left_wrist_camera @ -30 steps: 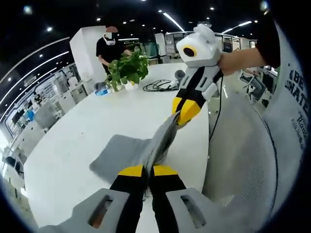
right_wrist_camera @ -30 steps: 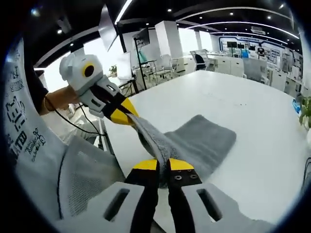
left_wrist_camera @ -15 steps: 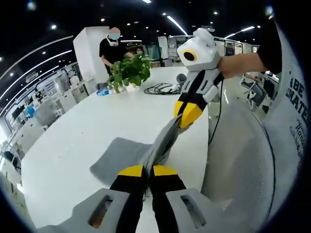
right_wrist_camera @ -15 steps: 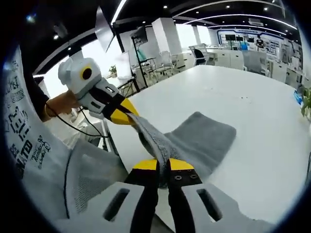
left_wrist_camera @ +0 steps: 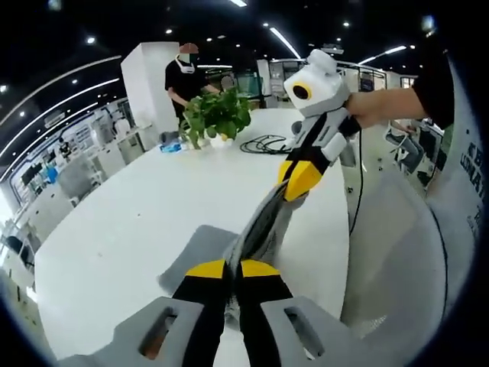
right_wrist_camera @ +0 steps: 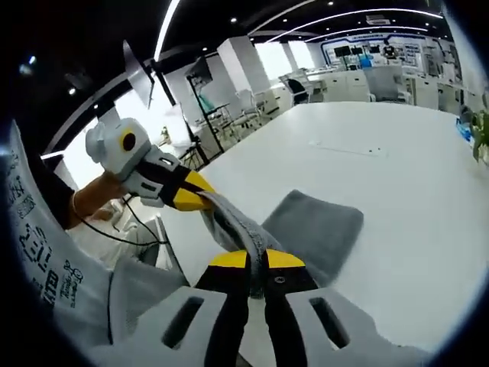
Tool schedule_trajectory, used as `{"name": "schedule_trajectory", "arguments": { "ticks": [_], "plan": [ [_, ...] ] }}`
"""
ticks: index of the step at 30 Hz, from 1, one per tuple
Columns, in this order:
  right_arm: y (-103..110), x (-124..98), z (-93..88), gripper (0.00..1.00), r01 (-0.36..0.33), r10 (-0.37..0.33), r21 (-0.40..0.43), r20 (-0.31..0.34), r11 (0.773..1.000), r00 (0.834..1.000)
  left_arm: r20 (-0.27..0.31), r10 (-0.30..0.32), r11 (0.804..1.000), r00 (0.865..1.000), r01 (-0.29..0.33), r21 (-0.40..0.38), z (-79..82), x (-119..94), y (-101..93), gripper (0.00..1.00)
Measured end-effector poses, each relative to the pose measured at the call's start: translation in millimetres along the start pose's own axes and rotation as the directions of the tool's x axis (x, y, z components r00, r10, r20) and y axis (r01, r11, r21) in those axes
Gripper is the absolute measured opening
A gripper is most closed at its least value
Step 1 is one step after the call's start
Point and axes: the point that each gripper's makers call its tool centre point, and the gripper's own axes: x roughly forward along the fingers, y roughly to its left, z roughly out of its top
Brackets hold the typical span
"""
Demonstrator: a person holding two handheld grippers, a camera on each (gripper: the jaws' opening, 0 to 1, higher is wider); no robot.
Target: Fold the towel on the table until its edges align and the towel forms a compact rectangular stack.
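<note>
- Left gripper (left_wrist_camera: 232,269) — jaws closed on one corner of the grey towel (left_wrist_camera: 200,248), at the table's near edge.
- Right gripper (right_wrist_camera: 256,260) pinches the other corner, so the towel's edge is lifted taut between them, likely ready to fold over.
- The towel's far half lies flat on the white table (left_wrist_camera: 130,206).
- Beyond the towel: a potted plant (left_wrist_camera: 218,115) and a black cable (left_wrist_camera: 267,143).
</note>
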Motion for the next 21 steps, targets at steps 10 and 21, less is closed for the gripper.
{"name": "schedule_trajectory", "arguments": {
  "ticks": [10, 21],
  "plan": [
    [-28, 21, 13.7, 0.03, 0.005, -0.006, 0.083, 0.011, 0.997, 1.000, -0.022, -0.005, 1.000, 1.000, 0.005, 0.002, -4.6, 24, 31.7, 0.05],
    [-62, 46, 23.5, 0.04, 0.043, -0.044, 0.102, 0.011, 0.994, 0.999, -0.042, -0.011, 0.999, 0.999, 0.009, -0.037, -20.5, 52, 59.9, 0.05]
  ]
}}
